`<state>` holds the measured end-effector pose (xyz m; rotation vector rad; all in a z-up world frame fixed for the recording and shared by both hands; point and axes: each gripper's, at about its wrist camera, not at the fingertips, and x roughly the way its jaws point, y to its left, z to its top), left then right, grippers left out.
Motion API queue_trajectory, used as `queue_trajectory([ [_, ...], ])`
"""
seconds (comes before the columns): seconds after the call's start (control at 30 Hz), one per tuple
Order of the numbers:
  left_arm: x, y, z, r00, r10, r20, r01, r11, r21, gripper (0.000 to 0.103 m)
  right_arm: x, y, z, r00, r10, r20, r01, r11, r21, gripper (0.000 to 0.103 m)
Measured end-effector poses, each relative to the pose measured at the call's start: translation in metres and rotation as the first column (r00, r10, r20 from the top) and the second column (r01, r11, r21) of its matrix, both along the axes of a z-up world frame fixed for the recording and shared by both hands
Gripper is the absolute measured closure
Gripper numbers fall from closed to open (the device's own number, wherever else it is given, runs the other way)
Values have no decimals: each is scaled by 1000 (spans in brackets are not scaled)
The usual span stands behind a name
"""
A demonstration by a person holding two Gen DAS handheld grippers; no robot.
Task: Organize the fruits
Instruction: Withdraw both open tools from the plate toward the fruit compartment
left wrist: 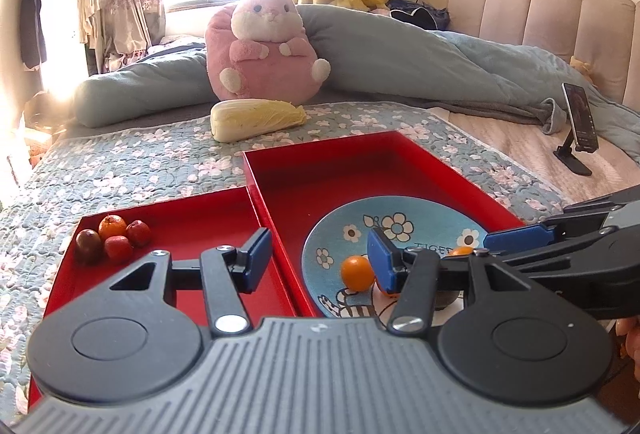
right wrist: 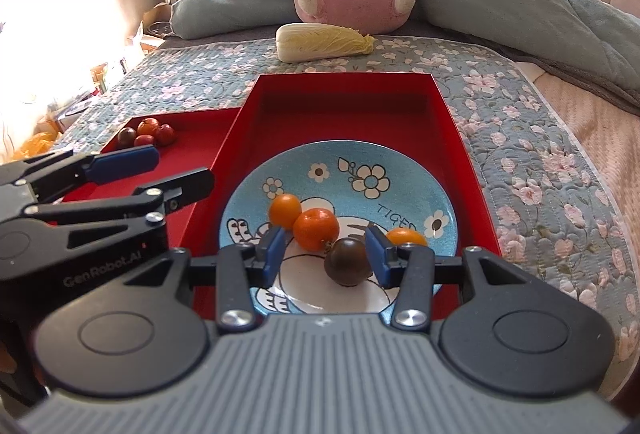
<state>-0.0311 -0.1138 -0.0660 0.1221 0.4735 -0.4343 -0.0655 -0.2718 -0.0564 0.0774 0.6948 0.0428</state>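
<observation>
The right claw (right wrist: 324, 254) hangs with its jaws apart over the plate (right wrist: 400, 161), a dark fruit (right wrist: 347, 261) between its pads. Best to centre on that fruit, lower, and close gently so it doesn't roll into the mandarin (right wrist: 316, 228) just ahead. The left claw (left wrist: 320, 258), also apart, holds nothing. The plate sits in the big box (right wrist: 344, 93); four fruits (left wrist: 112, 240) cluster in the small box (left wrist: 200, 218), ahead-left of the left claw.

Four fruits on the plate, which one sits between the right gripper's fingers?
The dark brownish-purple round fruit, the only non-orange one on the blue floral plate; it lies beside the right-hand finger of the right gripper.
</observation>
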Motion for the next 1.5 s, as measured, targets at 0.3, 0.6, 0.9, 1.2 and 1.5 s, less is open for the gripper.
queue_trajectory([
  [0.3, -1, 20, 3, 998, 60, -4, -60, 998, 1, 44, 5, 18, 5, 999, 34, 15, -34, 999, 9, 56],
  [0.6, 6, 46, 5, 984, 174, -23, -175, 985, 1, 44, 19, 45, 10, 996, 81, 25, -82, 996, 17, 56],
  [0.9, 27, 81, 0, 946, 321, -33, -322, 947, -7, 44, 45, 78, 18, 989, 142, 51, -140, 990, -26, 55],
  [1.2, 64, 127, -21, 883, 467, -54, -463, 883, 74, 44, 90, 108, 21, 980, 185, 73, -185, 983, -3, 56],
  [1.5, 103, 128, -38, 868, 489, -83, -488, 872, 31, 44, 145, 136, 10, 972, 232, 49, -232, 973, -1, 56],
])
